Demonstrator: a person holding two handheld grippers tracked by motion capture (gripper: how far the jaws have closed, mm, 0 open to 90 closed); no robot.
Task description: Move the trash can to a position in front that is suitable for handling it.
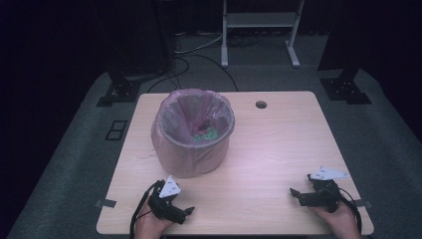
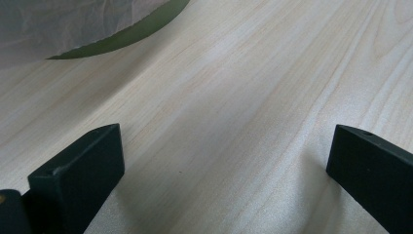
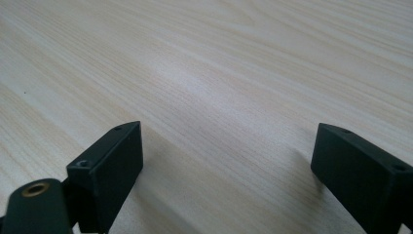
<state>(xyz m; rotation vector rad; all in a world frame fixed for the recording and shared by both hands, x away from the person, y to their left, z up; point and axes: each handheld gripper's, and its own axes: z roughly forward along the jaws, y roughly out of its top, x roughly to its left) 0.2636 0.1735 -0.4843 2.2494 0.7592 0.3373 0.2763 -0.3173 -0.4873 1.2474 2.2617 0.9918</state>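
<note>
No brand, label or legible writing is seen on any item. One bin [image 1: 193, 134], lined with one pale translucent bag [image 1: 171, 144] folded over its rim, is placed on the left half of the wooden table [image 1: 278, 144], toward the middle; small red and green scraps [image 1: 204, 131] are seen inside it, too small to be identified. Two grippers are held near the near edge. The left gripper [image 1: 185, 213], at the near left just in front of the bin, is shown with its jaws spread wide and nothing between them; in the left gripper view [image 2: 224, 180] bare wood lies between the jaws, and the bin's lower edge [image 2: 126, 34] is seen at the far left. The right gripper [image 1: 293, 194], at the near right and well apart from the bin, is likewise released, with bare tabletop between its jaws [image 3: 226, 175]. One round cable hole [image 1: 261, 105] is cut near the far edge. Beyond the table, a white frame [image 1: 260, 30], cables and two dark stand bases are seen on the grey floor. Nothing stands between the grippers and the bin.
</note>
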